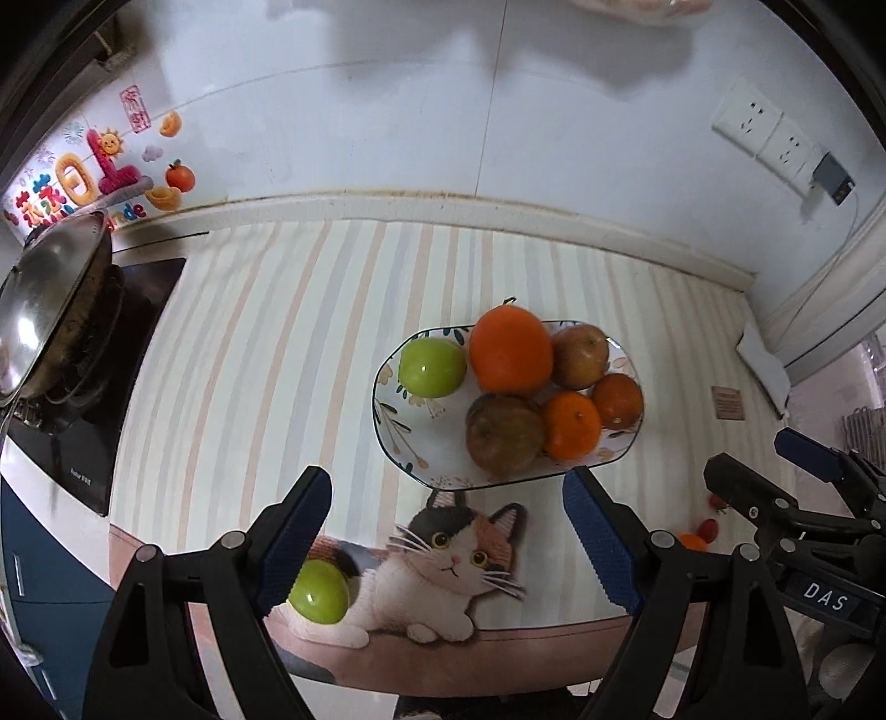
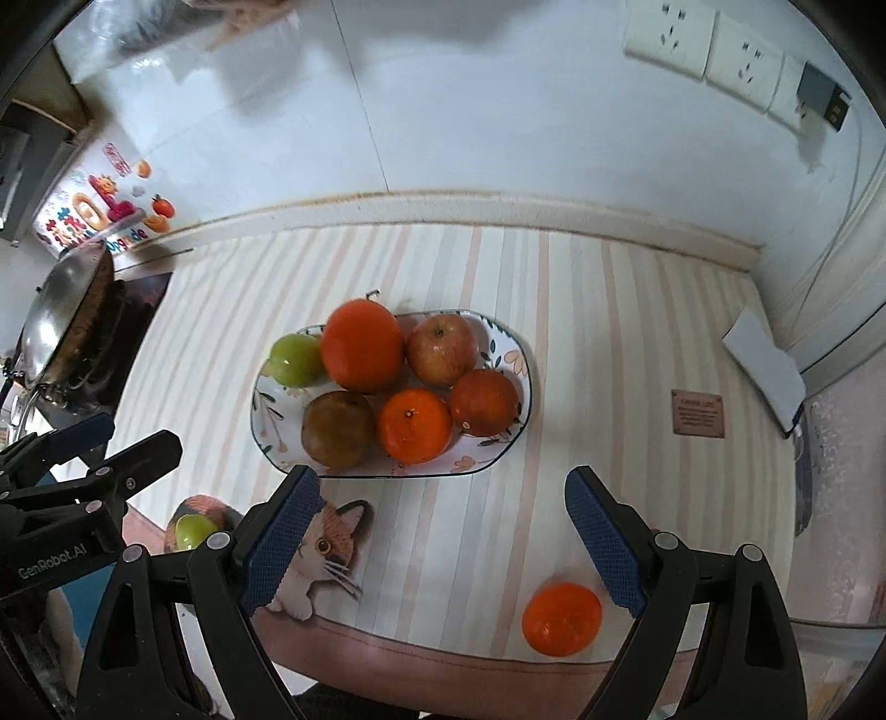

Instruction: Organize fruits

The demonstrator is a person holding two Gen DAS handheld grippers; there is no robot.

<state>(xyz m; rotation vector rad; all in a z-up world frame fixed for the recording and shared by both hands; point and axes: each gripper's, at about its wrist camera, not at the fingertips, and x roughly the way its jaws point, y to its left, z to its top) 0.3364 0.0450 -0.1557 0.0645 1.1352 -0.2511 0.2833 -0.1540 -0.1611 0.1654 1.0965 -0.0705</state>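
A flowered oval plate (image 1: pixel 396 437) (image 2: pixel 266 421) on the striped mat holds a green apple (image 1: pixel 432 367) (image 2: pixel 296 359), a big orange (image 1: pixel 510 349) (image 2: pixel 362 344), a red apple (image 1: pixel 580 355) (image 2: pixel 442 349), a brown pear (image 1: pixel 504 435) (image 2: pixel 338 427) and two small oranges (image 1: pixel 571 425) (image 2: pixel 414 425). A loose green apple (image 1: pixel 318 591) (image 2: pixel 194 530) lies near the front edge by my open left gripper (image 1: pixel 447 534). A loose orange (image 2: pixel 562 618) lies by my open right gripper (image 2: pixel 443 537). Both are empty and hover short of the plate.
A wok (image 1: pixel 50 299) sits on the stove at the left. The wall with sockets (image 2: pixel 703 44) runs behind the counter. A white box (image 2: pixel 767 368) lies at the right corner. Small red fruits (image 1: pixel 709 526) lie near the right gripper.
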